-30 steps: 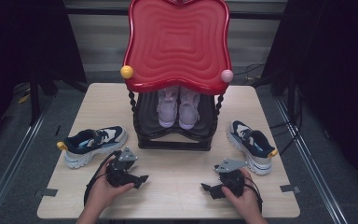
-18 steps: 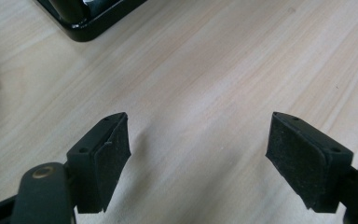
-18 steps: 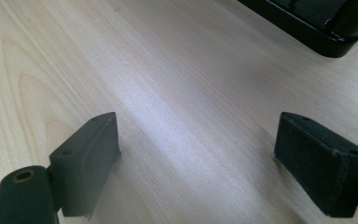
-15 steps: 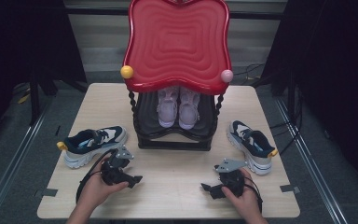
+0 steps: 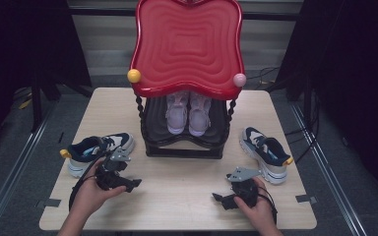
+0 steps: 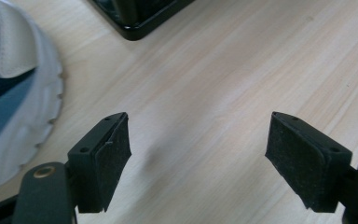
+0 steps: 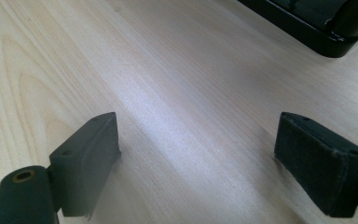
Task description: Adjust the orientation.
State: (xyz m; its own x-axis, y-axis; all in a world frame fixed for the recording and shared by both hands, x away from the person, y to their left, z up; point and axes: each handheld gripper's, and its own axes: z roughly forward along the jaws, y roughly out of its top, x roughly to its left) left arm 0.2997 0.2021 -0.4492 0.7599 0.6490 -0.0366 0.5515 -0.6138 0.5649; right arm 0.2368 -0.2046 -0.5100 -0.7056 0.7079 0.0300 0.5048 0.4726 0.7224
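The left gripper [image 5: 128,183] hangs just off the table [image 5: 187,196], jaws wide apart and empty, the navy sneaker [image 5: 94,150] just beside its left jaw. The right gripper [image 5: 221,200] rests wide open, holding nothing, another sneaker [image 5: 266,152] nearby.

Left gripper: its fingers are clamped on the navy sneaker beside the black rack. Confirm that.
Not quite. The left gripper is beside the navy sneaker near the black rack, but its fingers stand open over bare table with nothing between them. The left gripper view shows it.
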